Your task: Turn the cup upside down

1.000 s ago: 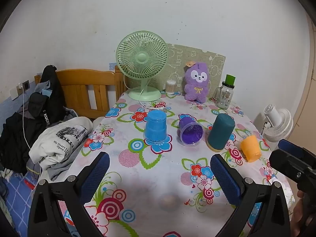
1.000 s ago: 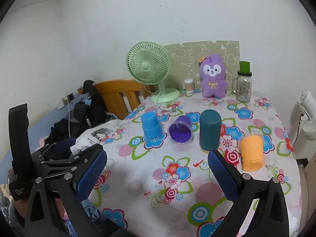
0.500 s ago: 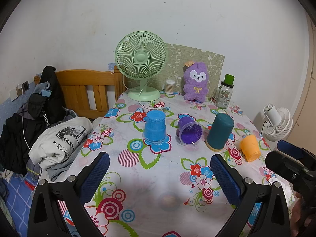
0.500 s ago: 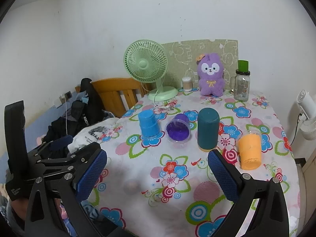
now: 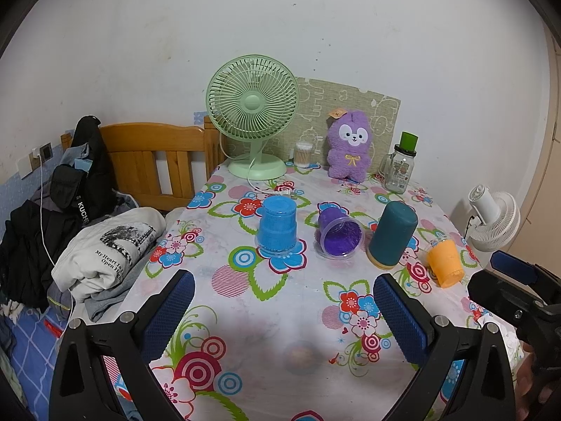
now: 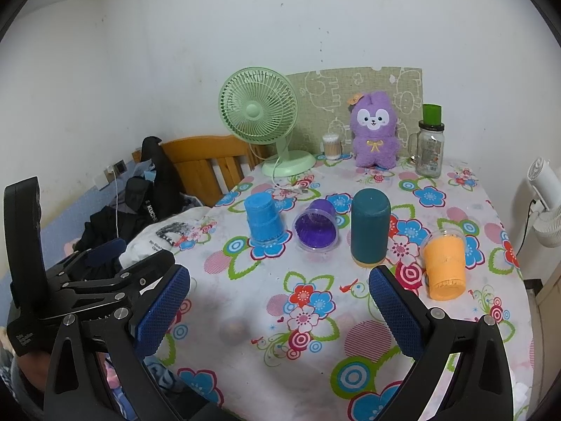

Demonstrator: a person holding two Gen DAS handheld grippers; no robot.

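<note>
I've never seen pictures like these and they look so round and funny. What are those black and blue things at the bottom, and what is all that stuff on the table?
Those are two claws that a person holds, one in each hand. Each claw has a small camera looking forward along its two fingers, and the lens bends the picture round.

One picture comes from the left claw, the other from the right claw. In each, the other claw peeks in at the edge. Both claws are open and hold nothing.

On the flowery table stand four cups in a row: a blue cup upside down, a purple cup lying on its side, a dark teal cup and an orange cup. Behind them are a green fan, a purple plush toy and a jar.
</note>
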